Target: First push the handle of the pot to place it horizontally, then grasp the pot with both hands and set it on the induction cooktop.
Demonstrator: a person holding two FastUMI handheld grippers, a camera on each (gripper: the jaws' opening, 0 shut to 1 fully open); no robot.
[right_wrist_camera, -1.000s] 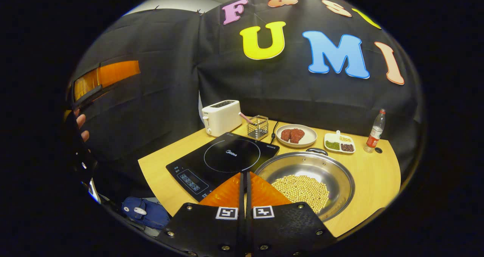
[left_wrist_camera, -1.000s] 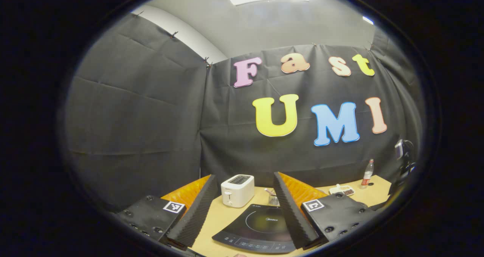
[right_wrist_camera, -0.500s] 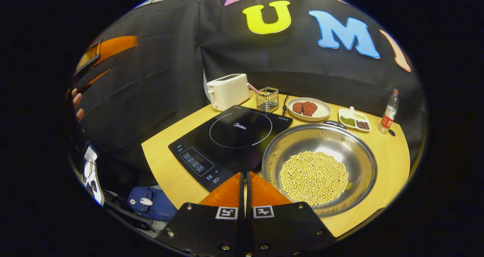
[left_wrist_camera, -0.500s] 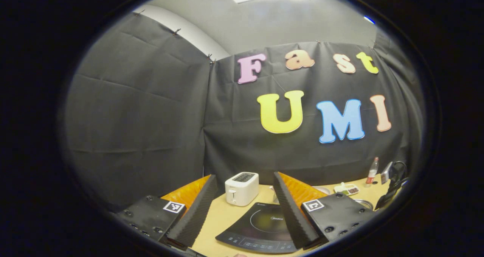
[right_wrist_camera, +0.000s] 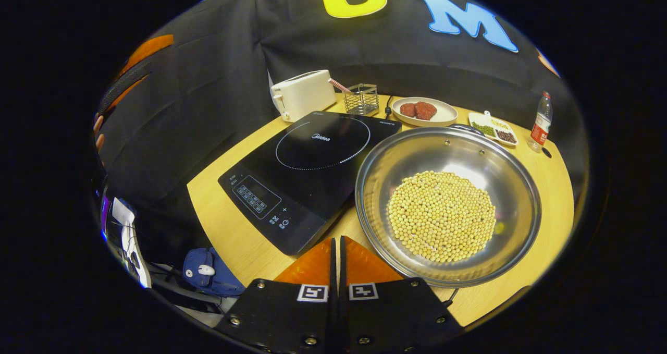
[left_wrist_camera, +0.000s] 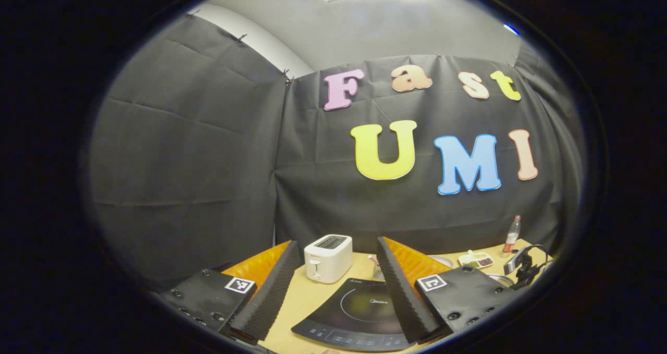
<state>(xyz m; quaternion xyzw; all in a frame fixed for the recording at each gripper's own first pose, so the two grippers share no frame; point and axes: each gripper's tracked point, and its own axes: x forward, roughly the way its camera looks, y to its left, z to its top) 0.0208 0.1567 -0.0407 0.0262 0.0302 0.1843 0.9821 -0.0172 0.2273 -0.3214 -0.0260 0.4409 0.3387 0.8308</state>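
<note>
Closing in, my right gripper point(right_wrist_camera: 337, 244) (fingers together) now sits nearer the pot point(right_wrist_camera: 447, 204), beside the induction cooktop point(right_wrist_camera: 307, 171) mid-desk; left gripper point(left_wrist_camera: 333, 286), fingers apart, hangs back.

Both views toward wall, sharing cooktop point(left_wrist_camera: 359, 315) and toaster point(right_wrist_camera: 302, 94).
</note>
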